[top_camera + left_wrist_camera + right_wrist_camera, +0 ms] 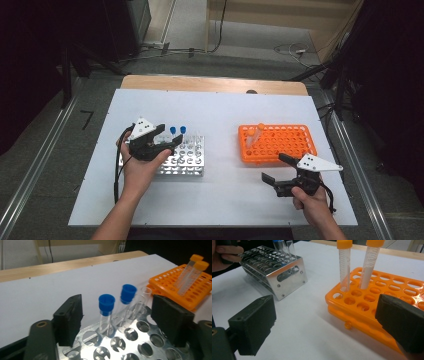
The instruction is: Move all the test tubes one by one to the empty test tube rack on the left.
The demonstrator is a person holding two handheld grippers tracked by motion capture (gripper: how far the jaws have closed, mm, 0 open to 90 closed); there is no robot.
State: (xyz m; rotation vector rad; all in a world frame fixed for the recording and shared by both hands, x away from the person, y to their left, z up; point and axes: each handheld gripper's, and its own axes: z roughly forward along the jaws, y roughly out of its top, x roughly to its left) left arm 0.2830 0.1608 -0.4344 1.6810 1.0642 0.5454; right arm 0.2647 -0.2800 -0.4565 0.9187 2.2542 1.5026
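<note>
Blue-capped tubes, two of them, are seen standing upright in neighbouring holes at the far edge of the metal rack, with an uncapped clear tube just beside them. The left claw is held over the rack with its jaws apart; the nearer blue-capped tube stands between them, but no pad is pressed on it, so nothing is gripped. The right claw is held low over the bench just in front of the orange rack, jaws likewise apart and empty. Two orange-capped tubes are seated in the orange rack's corner nearest the metal rack.

The step in hand is judged to be a release just made, or a grasp about to be made, at the nearer blue-capped tube. It would be done well if the left claw were kept square to the tube and moved straight up along its axis, so that the neighbouring tube and the uncapped one are not tipped.

Room is tight within the row, the tubes being close together. Open bench is available between the two racks and on the person's side of both. The metal rack sits near the bench's left edge, the orange one near its right, so wide swings outward should be avoided.
</note>
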